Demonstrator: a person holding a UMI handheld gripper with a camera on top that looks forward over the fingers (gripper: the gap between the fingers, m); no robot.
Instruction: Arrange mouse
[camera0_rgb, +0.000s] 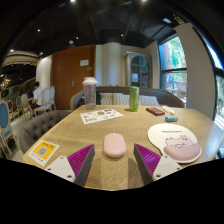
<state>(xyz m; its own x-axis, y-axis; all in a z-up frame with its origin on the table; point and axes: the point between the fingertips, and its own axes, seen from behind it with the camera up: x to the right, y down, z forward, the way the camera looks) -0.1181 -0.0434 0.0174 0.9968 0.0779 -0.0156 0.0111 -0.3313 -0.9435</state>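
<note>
Card: small yellow-bordered square card with a dark code pattern (43, 152) lies flat on the round light wooden table (95, 135), out to the left of the fingers.
Left finger: magenta pad (80, 160) angled inward, nothing touching it.
Bottle: clear plastic bottle with a pale cap (90, 94) stands upright at the far side of the table.
Sheet: printed paper sheet (101, 116) lies flat, near the bottle's foot.
Mouse: pale pink oval computer mouse (115, 146) rests on the wood just ahead of the fingers, in line with the gap between them.
Gripper (114, 163): fingers spread wide, holding nothing.
Cup: tall green cup (133, 98) stands upright beyond the mouse.
Mat: round white mat with pink trim (173, 140) lies to the right of the mouse, apart from it.
</note>
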